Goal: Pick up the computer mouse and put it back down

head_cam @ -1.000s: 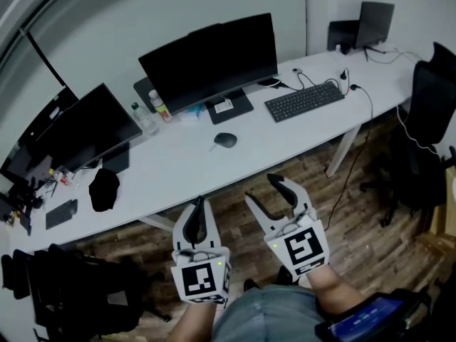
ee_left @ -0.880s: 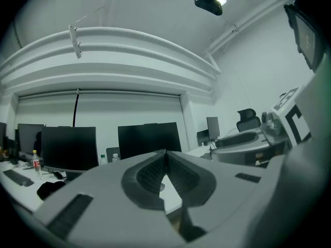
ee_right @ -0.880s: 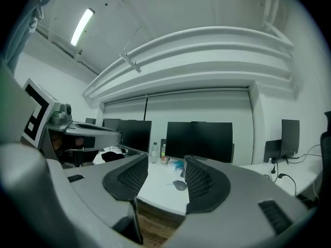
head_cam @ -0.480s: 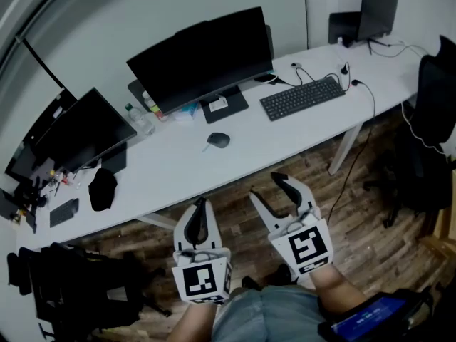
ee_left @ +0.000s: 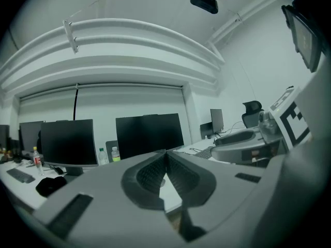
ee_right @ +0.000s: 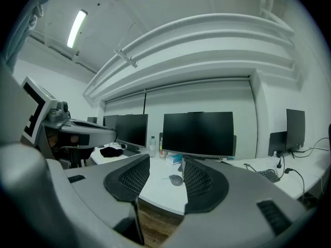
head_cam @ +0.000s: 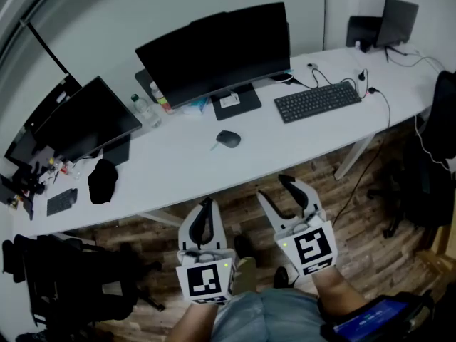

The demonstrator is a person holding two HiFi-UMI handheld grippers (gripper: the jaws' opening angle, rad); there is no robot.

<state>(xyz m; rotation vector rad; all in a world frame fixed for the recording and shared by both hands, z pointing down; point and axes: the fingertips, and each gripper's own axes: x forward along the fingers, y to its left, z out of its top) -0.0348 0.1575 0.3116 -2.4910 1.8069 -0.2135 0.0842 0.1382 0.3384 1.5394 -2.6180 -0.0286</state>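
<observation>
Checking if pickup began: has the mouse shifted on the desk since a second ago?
No. The mouse keeps its spot before the monitor stand; only the view shifted.

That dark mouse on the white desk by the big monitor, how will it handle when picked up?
The mouse looks small, rigid and probably light. Its rounded shell may slip if pinched high. It sits flat on the desk, so if pushed it should slide rather than roll.

One mouse [head_cam: 228,139], two grippers [head_cam: 206,205] [head_cam: 276,189], two bottles [head_cam: 144,112] [head_cam: 158,95] beside the largest monitor [head_cam: 214,48]
</observation>
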